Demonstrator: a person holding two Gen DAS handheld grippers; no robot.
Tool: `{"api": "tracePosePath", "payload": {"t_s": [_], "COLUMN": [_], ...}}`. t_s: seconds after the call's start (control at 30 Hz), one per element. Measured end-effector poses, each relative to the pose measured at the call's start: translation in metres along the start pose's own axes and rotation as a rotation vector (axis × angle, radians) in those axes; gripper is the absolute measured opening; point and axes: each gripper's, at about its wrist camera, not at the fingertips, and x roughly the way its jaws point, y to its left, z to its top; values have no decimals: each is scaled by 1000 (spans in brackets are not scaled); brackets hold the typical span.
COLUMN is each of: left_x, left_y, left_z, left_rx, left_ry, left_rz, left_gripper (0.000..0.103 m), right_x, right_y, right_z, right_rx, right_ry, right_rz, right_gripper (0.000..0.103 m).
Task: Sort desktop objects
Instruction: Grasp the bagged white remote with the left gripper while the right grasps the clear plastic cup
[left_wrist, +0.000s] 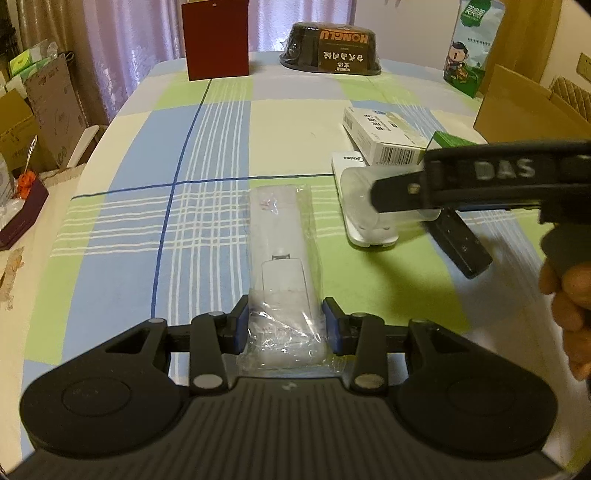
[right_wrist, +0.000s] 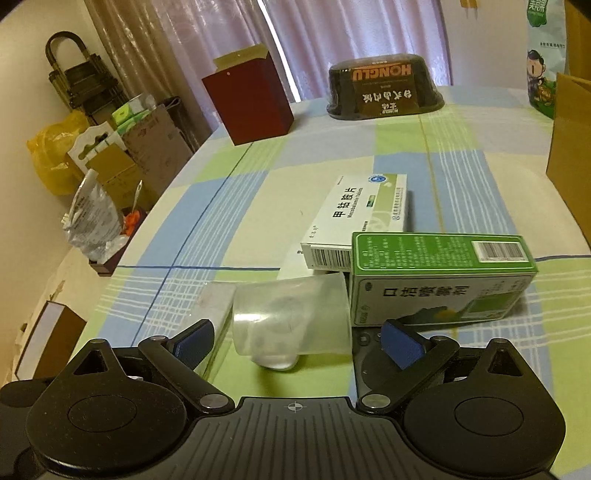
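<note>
Clamping the bagged remote (left_wrist: 282, 280) at its near end, the left gripper (left_wrist: 283, 325) meets slippery film. Right gripper (right_wrist: 295, 341) jaws stand apart around the light, crushable cup (right_wrist: 291, 321); best held mid-wall.

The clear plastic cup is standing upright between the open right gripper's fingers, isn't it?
Not quite. The clear plastic cup lies on its side, not upright, as the right wrist view shows. It does sit between the fingers of the open right gripper.

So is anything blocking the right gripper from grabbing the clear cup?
Nothing visible. The right gripper is open, its fingers on either side of the clear cup, which lies on its side against the green box.
</note>
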Motion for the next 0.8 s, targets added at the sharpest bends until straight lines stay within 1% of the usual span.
{"api": "tracePosePath", "payload": {"t_s": [0.07, 0.13, 0.17, 0.33, 0.37, 0.4, 0.53, 0.63, 0.8], "left_x": [1, 1, 1, 2, 2, 3, 4, 5, 2], "left_y": [0, 0, 0, -2, -2, -2, -3, -3, -4], "left_z": [0, 0, 0, -2, -2, -2, 0, 0, 0], "left_rx": [3, -1, -1, 18, 21, 23, 25, 22, 38], "left_ry": [-2, -5, -7, -13, -15, -15, -14, -14, -10], "left_rz": [2, 1, 2, 8, 8, 10, 16, 16, 36], "left_gripper": [35, 35, 35, 37, 38, 38, 38, 35, 34], "right_x": [5, 10, 12, 18, 18, 19, 14, 3, -23], "right_y": [2, 4, 5, 7, 8, 8, 11, 12, 7], "right_z": [0, 0, -1, 0, 0, 1, -1, -3, -6], "right_rx": [-9, -24, -37, -54, -57, -61, -88, -99, -85], "right_ry": [-1, 2, 8, 5, 7, 10, 12, -4, -24], "right_rz": [-6, -8, -7, -15, -18, -20, -31, -26, -14], "right_gripper": [99, 89, 87, 86, 74, 71, 71, 71, 71]}}
